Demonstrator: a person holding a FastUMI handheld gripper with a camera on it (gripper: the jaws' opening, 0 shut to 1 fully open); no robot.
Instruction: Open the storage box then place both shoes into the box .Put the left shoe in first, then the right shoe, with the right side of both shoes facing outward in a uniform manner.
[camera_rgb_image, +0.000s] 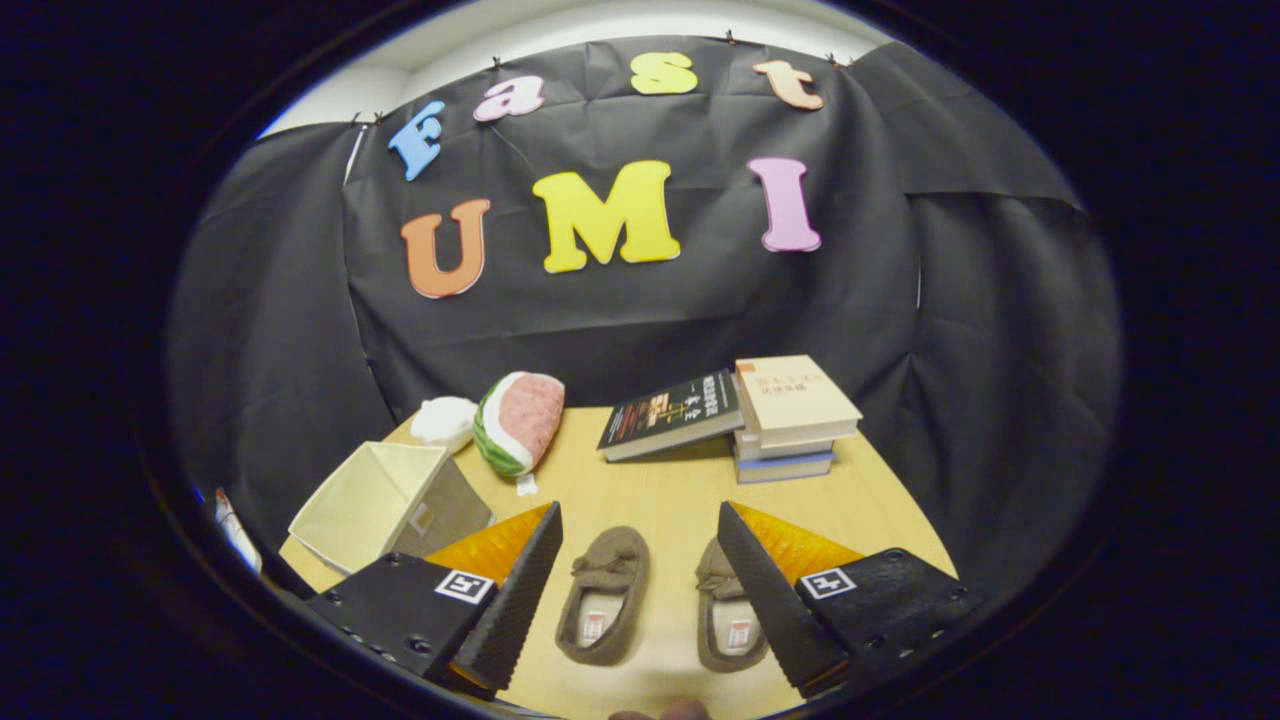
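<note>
A watermelon-slice plush (520, 421) leans at the far left of the wooden surface (660, 495), rind side down and pink face turned outward. Just beside it, touching its left edge, lies a small white plush (444, 420). To the right, well apart from the plushes, stands a stack of books (790, 420); its top volume has a cream cover. A dark-covered book (672, 414) rests tilted with one edge propped on that stack and the other on the surface. Black cloth (280, 330) hangs behind everything.
</note>
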